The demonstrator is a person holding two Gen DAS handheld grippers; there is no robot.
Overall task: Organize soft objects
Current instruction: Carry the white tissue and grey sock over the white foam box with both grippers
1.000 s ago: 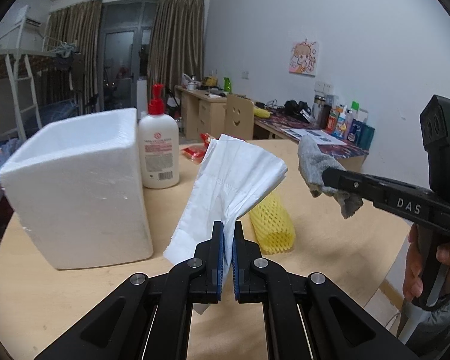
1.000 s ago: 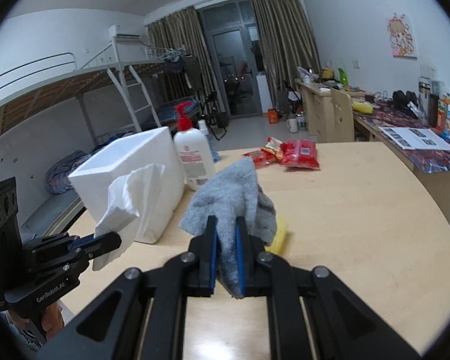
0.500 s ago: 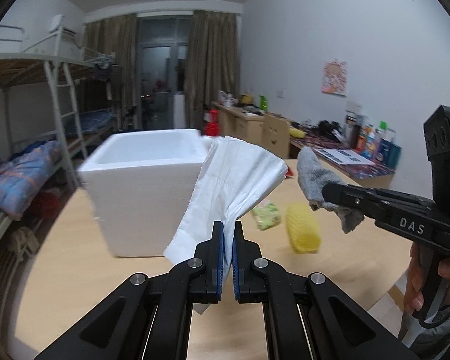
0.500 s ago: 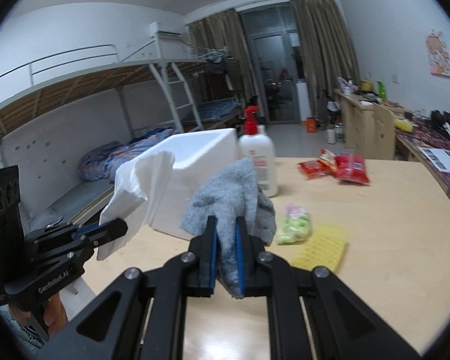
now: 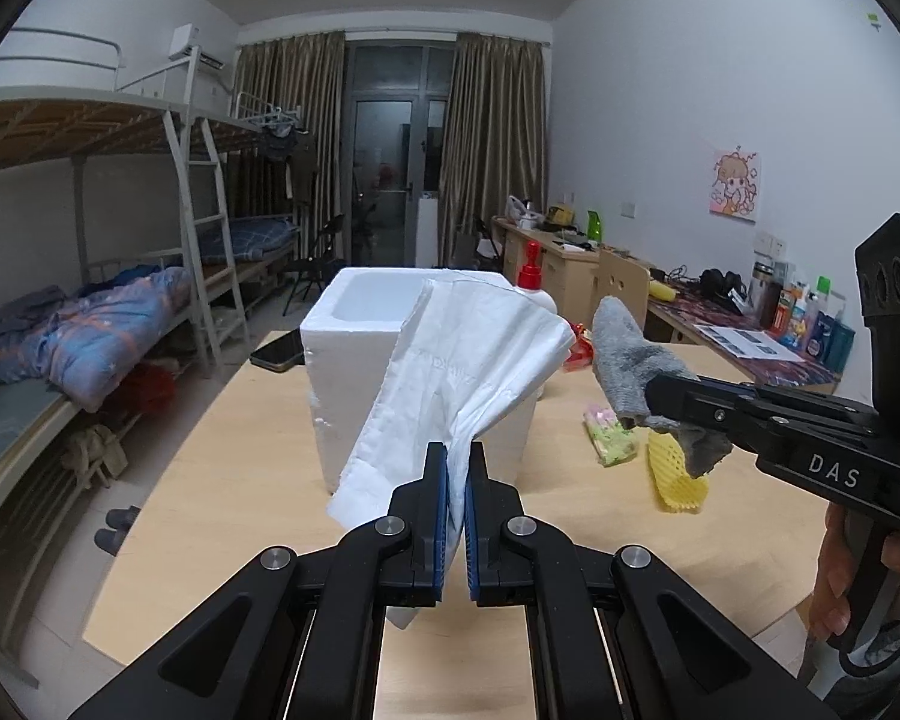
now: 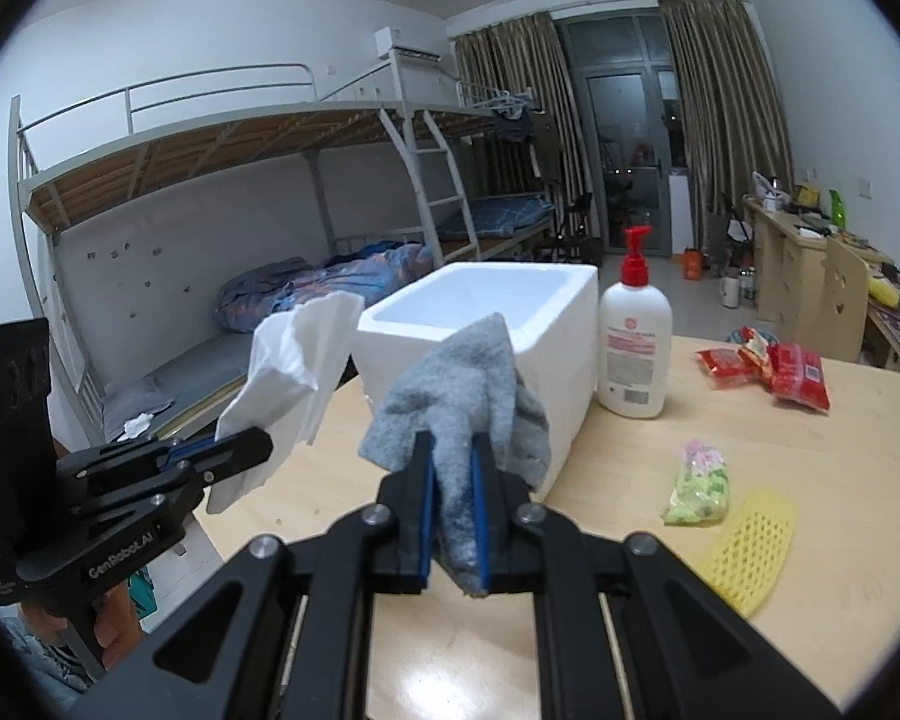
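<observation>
My left gripper [image 5: 456,462] is shut on a white tissue sheet [image 5: 468,354] and holds it in the air in front of a white foam box [image 5: 360,324]. It also shows in the right wrist view [image 6: 243,441] with the tissue [image 6: 297,354]. My right gripper [image 6: 450,456] is shut on a grey cloth [image 6: 462,384], held above the table just before the foam box [image 6: 510,324]. In the left wrist view the right gripper [image 5: 660,402] holds the cloth [image 5: 630,360] to the right of the tissue.
On the wooden table [image 6: 840,480] lie a yellow foam net [image 6: 750,546], a green and pink soft packet [image 6: 699,480], red snack packs [image 6: 768,372] and a lotion pump bottle [image 6: 633,342]. A phone [image 5: 279,354] lies left of the box. Bunk beds [image 5: 90,312] stand left.
Both grippers have pulled back and risen with their loads still held; the foam box now looks smaller and farther, and its open top shows.
</observation>
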